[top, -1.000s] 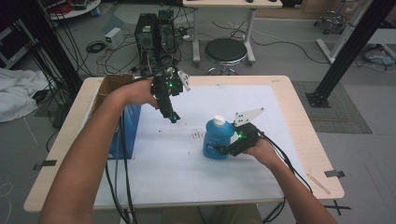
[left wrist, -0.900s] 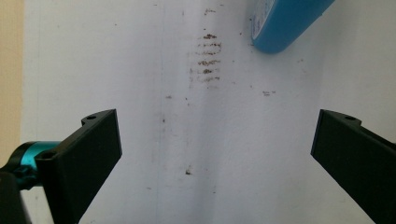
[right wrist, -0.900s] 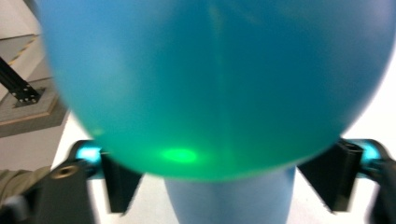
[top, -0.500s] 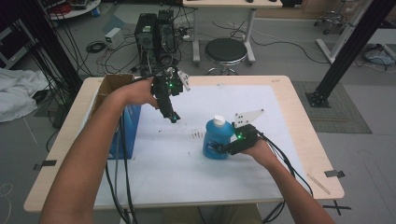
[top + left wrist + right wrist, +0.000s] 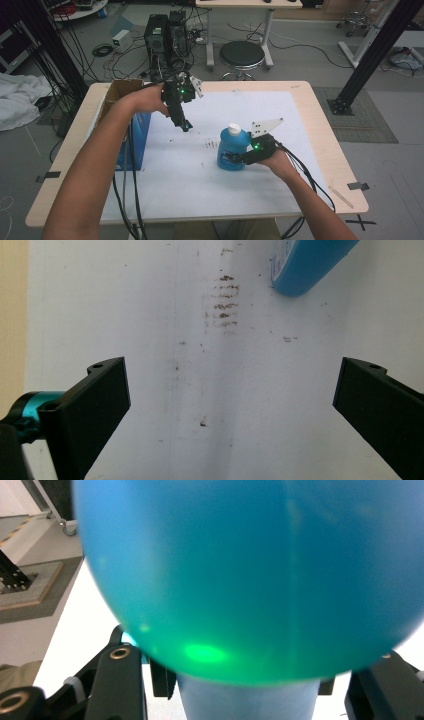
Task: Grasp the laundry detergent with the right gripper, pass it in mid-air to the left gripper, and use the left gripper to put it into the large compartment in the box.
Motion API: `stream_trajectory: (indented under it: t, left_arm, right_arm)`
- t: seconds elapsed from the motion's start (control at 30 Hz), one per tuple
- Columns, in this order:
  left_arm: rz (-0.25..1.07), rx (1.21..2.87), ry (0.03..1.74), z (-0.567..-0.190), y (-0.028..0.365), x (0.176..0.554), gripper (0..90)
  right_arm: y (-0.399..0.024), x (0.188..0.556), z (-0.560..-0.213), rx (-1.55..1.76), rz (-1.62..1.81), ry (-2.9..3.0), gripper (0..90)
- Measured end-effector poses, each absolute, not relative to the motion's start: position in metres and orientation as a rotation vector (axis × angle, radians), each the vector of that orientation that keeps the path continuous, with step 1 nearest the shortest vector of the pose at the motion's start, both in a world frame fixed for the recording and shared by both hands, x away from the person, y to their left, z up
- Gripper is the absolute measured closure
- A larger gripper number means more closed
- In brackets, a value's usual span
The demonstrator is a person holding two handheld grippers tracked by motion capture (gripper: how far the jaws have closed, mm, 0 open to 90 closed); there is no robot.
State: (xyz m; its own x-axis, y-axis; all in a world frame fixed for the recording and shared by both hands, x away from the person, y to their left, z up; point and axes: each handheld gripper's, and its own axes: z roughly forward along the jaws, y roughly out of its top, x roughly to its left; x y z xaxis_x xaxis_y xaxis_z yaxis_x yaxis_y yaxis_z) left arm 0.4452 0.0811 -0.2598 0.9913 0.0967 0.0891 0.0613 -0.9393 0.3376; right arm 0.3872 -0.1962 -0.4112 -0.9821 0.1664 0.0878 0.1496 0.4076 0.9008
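My right gripper (image 5: 231, 159) has just been closing its fingers on the blue bottle (image 5: 231, 149), which is blocking their tips from sight. My left gripper (image 5: 185, 126) is hanging over the white surface (image 5: 165, 175), fingers (image 5: 95, 405) spread wide and holding nothing.

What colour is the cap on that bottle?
White, on a blue bottle; the cap shows best in the high view.

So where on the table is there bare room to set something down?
The white sheet is bare in front of the blue bottle, and behind it toward the far edge. It is crowded at the left, by the blue box and the forearm.
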Motion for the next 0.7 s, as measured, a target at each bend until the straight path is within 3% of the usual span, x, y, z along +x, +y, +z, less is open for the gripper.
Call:
stream_trajectory:
  t: [0.7]
  left_arm:
    - [0.157, 2.787, 0.093, -0.253, 0.077, 0.434, 1.7]
  right_arm:
    - [-0.213, 0.377, -0.378, 0.307, 1.636, 2.592, 44.7]
